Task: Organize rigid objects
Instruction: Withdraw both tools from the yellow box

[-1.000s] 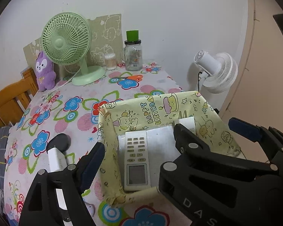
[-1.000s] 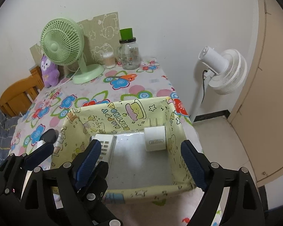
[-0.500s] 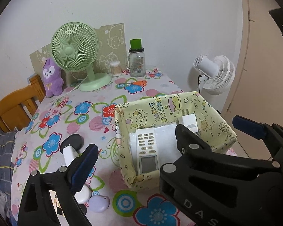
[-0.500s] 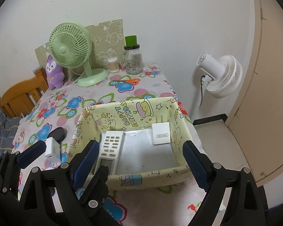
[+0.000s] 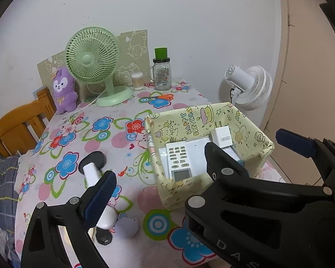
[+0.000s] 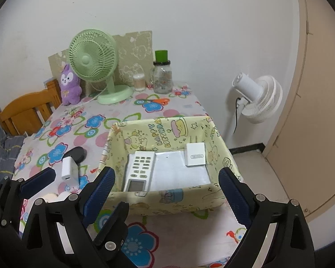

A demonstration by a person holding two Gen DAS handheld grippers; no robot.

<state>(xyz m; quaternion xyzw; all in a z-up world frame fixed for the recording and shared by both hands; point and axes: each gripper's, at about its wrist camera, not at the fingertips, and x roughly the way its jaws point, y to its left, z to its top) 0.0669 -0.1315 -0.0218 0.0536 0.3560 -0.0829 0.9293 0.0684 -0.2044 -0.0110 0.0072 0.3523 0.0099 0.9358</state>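
Beyond right hand-held gripper [image 6: 166, 186], empty, spread: remote [image 6: 139, 170] inside box [image 6: 172, 201]; left hand-held gripper [image 5: 193, 176] seemingly likewise.

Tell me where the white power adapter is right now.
In the right wrist view, the white power adapter lies on the floral tablecloth, left of the yellow box, touching the black oval object behind it.

The box [image 6: 167, 203] sits at the surface's [image 6: 174, 230] centre-right, with a remote [image 6: 140, 170] inside at 9 o'clock and an adapter [image 6: 195, 154] at 1 o'clock. A charger [image 6: 69, 171] lies outside at 9 o'clock.
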